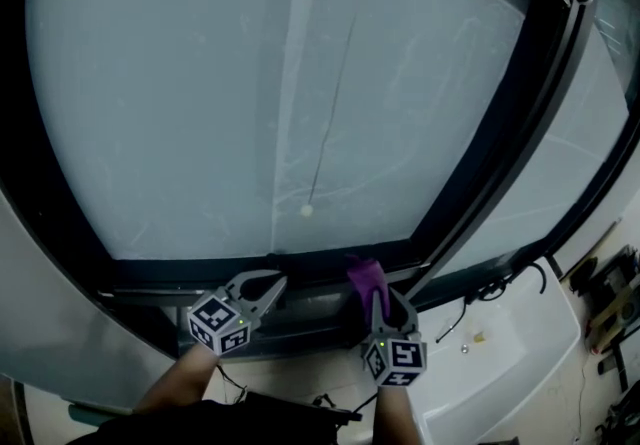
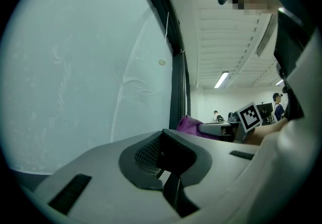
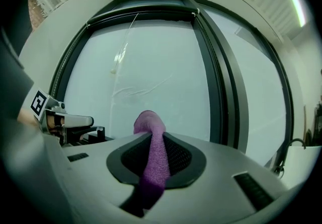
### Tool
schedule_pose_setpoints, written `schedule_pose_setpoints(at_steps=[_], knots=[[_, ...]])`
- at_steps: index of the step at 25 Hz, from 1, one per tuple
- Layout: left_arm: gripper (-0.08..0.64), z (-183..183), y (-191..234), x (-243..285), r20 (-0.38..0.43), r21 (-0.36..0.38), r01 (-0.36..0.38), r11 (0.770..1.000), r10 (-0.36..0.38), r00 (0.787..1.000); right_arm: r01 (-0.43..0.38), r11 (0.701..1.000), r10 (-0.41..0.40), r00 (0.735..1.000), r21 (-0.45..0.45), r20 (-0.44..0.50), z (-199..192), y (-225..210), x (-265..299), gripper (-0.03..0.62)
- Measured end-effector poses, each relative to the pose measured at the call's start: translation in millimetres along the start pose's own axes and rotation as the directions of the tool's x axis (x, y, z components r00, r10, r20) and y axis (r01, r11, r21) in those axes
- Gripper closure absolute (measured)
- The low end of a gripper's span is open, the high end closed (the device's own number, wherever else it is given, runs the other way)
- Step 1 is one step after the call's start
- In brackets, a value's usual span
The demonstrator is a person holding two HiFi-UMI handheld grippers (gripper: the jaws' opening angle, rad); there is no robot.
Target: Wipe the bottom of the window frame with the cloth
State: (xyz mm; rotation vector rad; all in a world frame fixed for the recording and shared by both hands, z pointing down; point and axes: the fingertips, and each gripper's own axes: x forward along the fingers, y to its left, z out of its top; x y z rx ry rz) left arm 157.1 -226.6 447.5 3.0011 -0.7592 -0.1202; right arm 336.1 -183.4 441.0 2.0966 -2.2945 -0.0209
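Your right tongs [image 1: 380,301] are clamped tight on the purple cloth [image 1: 365,275], which pokes out past their tips at the bottom rail of the window frame [image 1: 180,270]. Your left tongs [image 1: 270,285], near their left, are closed on nothing.

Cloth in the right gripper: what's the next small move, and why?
Probably press the cloth onto the bottom frame and drag it left: the right gripper is shut on it beside the upright bar, and most of the frame lies to its left.
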Motion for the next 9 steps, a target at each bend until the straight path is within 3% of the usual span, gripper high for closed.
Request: schedule_pose_setpoints(at_steps=[9], knots=[[0.558, -1.6, 0.1, -0.5, -0.024, 0.018, -0.025, 1.000, 0.025, 0.999, -0.019, 1.000, 0.019, 1.000, 0.015, 0.000, -4.2, 1.9, 3.3, 0.529]])
